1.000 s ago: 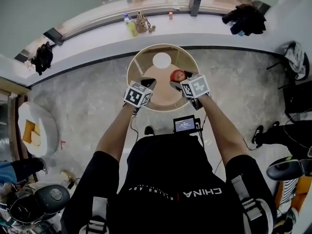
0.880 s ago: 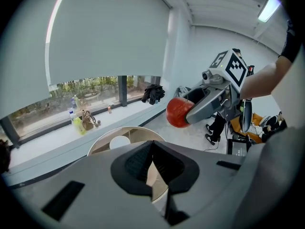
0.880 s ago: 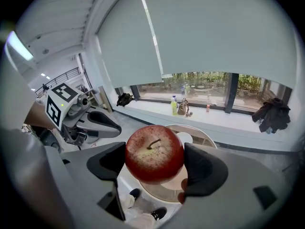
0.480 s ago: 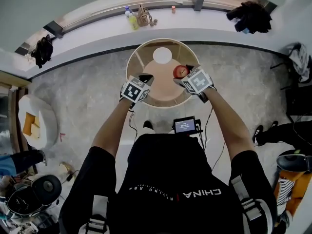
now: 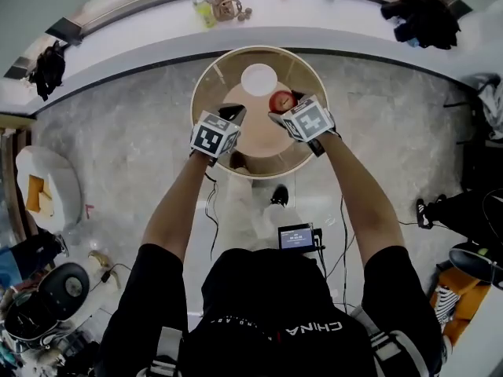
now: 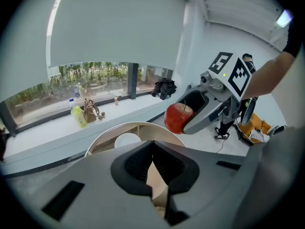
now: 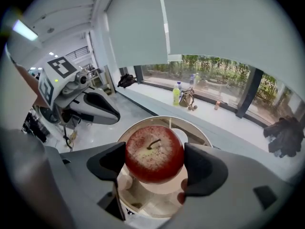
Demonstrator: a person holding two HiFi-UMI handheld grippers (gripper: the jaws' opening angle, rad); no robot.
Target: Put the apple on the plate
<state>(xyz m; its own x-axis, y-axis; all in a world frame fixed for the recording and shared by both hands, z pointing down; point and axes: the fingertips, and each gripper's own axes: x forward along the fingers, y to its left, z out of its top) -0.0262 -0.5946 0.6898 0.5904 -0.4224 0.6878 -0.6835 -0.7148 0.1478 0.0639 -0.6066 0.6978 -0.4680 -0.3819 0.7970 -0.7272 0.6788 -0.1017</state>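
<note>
Window ledge (image 5: pixel 354 22), one: long and white, far ahead of both your pairs of jaws.

Round table (image 5: pixel 255 144), one: wooden with a raised rim, lying below and ahead of both pairs of jaws.

Grippers, two. Your left gripper (image 6: pixel 152 161): jaws drawn all but together, with only a thin wedge of tabletop showing between them and nothing in their hold. Your right gripper (image 7: pixel 154 160): jaws spread as wide as the fruit and pressed on its two sides.

Plate (image 5: pixel 259 79), one: white and round, flat on the far part of the table. It lies ahead of your left jaws and a little to their left. It also lies ahead of your right jaws, below and beyond what they carry.

Bottles, two: one yellow-green bottle (image 6: pixel 79 117) and one clear bottle (image 6: pixel 71 104), upright side by side on the ledge, well beyond the plate.

Apple (image 7: pixel 154 152), one: red, stem turned toward the right gripper's camera, clamped between your right jaws. It is held in the air above the table, near the plate but not on it. From your left jaws it sits ahead, to the right and higher.
</note>
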